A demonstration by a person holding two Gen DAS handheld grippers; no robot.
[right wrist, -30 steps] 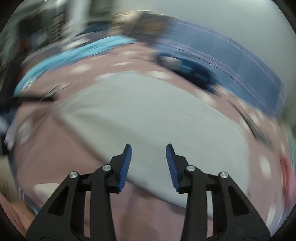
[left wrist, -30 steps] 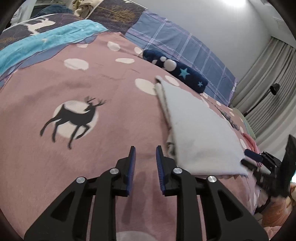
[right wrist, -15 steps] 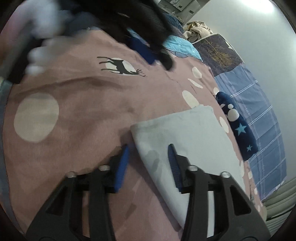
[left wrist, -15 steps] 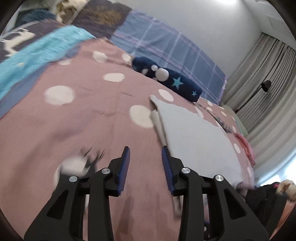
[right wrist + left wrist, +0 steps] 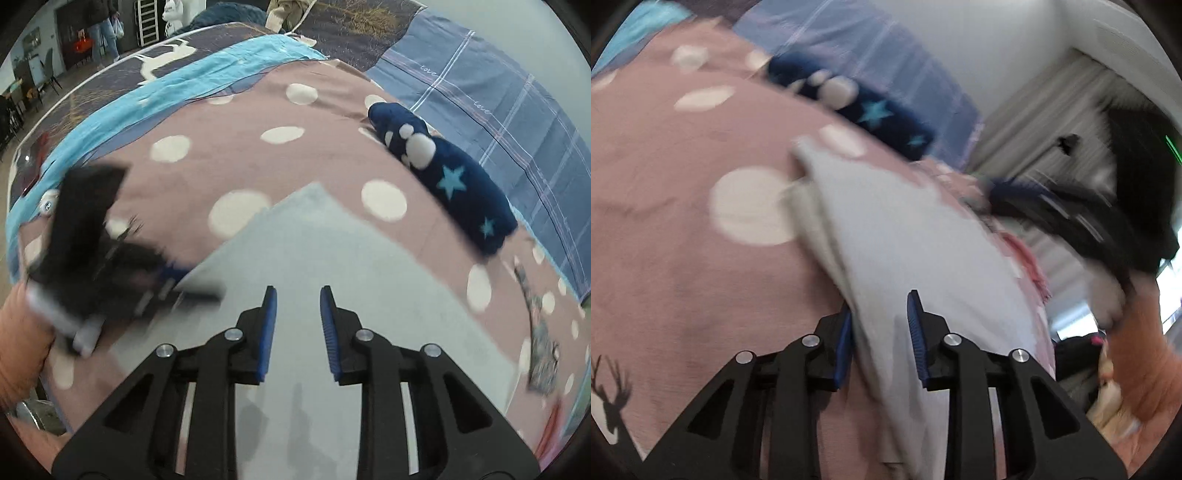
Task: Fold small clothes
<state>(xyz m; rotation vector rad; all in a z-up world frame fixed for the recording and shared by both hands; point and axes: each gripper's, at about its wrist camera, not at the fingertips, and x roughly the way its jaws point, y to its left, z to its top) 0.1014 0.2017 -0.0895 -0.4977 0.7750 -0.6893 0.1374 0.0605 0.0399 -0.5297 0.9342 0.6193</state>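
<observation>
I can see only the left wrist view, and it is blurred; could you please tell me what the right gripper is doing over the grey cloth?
Observer: The right gripper hangs over the folded grey cloth; its jaws have just been opening, with nothing between them.
Operator: Thank you. Is the cloth's far corner lying flat?
Observer: Yes, that corner comes to a neat point on the pink dotted blanket.
Operator: And what lies beyond the blanket's far edge?
Observer: A dark cover with a white deer print.
</observation>
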